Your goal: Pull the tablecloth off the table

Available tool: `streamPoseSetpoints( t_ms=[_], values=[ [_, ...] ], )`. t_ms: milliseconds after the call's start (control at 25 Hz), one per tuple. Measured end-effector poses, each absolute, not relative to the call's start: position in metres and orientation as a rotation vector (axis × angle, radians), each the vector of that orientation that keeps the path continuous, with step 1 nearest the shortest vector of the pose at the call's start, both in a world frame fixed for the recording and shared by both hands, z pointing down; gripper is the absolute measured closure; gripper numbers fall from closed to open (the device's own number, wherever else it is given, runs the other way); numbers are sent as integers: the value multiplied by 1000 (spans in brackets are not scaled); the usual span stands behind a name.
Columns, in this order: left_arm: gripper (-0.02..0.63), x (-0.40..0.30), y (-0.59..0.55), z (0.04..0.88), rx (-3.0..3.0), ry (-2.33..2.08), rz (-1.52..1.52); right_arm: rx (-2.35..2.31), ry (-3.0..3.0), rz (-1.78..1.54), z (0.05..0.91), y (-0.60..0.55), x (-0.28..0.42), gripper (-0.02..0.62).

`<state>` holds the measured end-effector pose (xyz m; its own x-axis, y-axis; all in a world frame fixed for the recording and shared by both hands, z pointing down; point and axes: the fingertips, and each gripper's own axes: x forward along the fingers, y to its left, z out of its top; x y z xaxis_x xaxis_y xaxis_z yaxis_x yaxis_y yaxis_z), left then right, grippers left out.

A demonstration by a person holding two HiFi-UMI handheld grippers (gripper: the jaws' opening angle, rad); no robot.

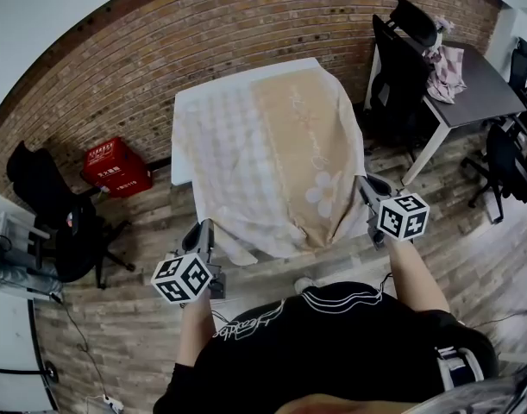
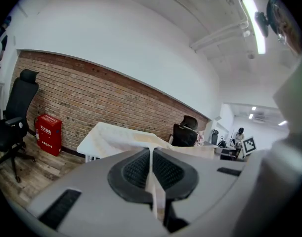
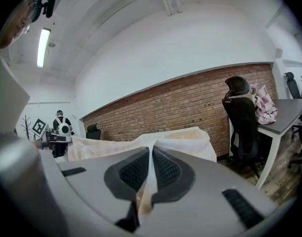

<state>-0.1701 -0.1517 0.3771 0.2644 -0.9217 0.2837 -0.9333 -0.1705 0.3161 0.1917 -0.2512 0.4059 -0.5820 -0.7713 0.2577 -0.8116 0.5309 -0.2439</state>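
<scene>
Left tool is fully closed, pinching a thin fold of the tablecloth at its near left corner. The left gripper view shows the pale fabric squeezed flat between the two ribbed pads. Right tool is also clamped tight, on the near right corner of the cloth. In the right gripper view the fabric edge runs up between its pads.

Both tools sit just off the near edge of the tabletop, one at each side, marker cubes facing up.

The tablecloth lies over the tabletop. It is beige, with a white checked panel on the left half and white flowers near the right front. Its near edge hangs off the tabletop, runs out to the two tools and sags between them. A white strip of tabletop shows bare along the left side.

The tabletop stands against a brick wall on a wood floor. A red box sits on the floor to the left, with a black office chair near it. To the right, another black chair stands at a grey desk with a pink cloth bundled on it.
</scene>
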Motion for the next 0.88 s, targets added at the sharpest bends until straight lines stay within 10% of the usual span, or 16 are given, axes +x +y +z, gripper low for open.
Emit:
streamPoseSetpoints(
  t_ms=[880],
  values=[
    [601, -161, -71, 361, 2199, -1647, 9, 1440, -2655, 477, 390, -166, 203, 597]
  ],
)
